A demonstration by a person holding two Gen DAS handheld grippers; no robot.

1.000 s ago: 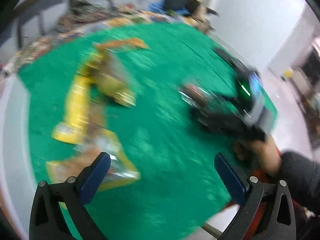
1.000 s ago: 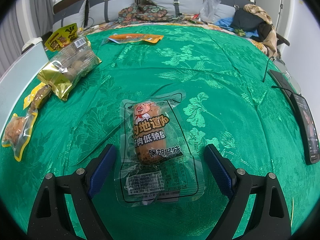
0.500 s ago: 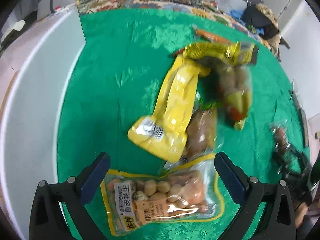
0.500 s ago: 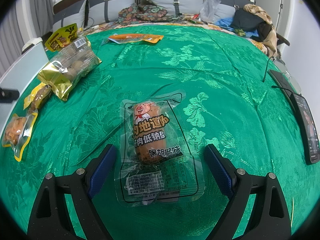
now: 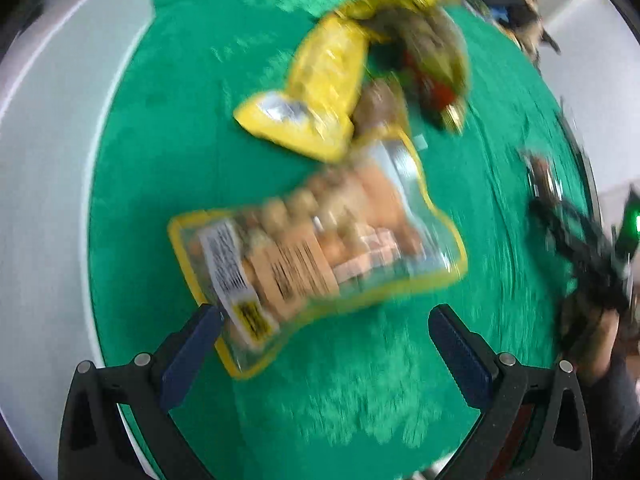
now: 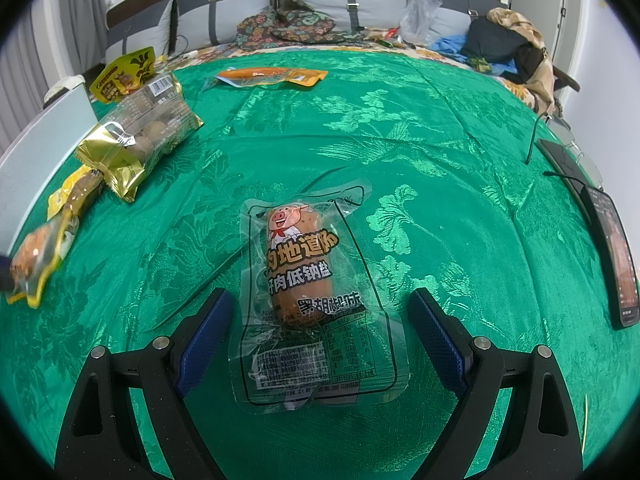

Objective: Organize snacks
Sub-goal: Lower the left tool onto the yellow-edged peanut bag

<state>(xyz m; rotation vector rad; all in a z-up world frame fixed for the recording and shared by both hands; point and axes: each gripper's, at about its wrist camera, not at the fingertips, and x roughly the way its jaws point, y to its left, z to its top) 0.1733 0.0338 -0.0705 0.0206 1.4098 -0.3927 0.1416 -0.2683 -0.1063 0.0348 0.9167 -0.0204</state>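
My right tongs [image 6: 316, 316] are wide apart, low over the shiny green cloth [image 6: 440, 160]. The clear plastic sausage pack with a cartoon pig [image 6: 308, 296] lies flat between my two blue pads and touches neither. Its long side points away from me, pig end far, white label end near. Nothing blocks it.

Far left on the cloth lies a gold bag of round brown snacks [image 6: 140, 140], with a yellow pouch [image 6: 124, 72] behind it. An orange flat packet [image 6: 272, 76] lies farther back. A dark phone [image 6: 616, 260] rests near the right edge. Pillows and heaped clothes sit at the back.

My left tongs [image 5: 320, 336] are wide apart too, holding nothing. This view is blurry. A clear bag with a yellow edge, full of peanuts [image 5: 316, 248], lies just ahead of them, its near corner close to my left pad [image 5: 188, 356]. Its long side runs slantwise, left to right. Past it lies a yellow packet [image 5: 316, 92], touching a dark brown bag [image 5: 424, 44]. A white flat surface [image 5: 48, 200] runs along the left of the cloth.
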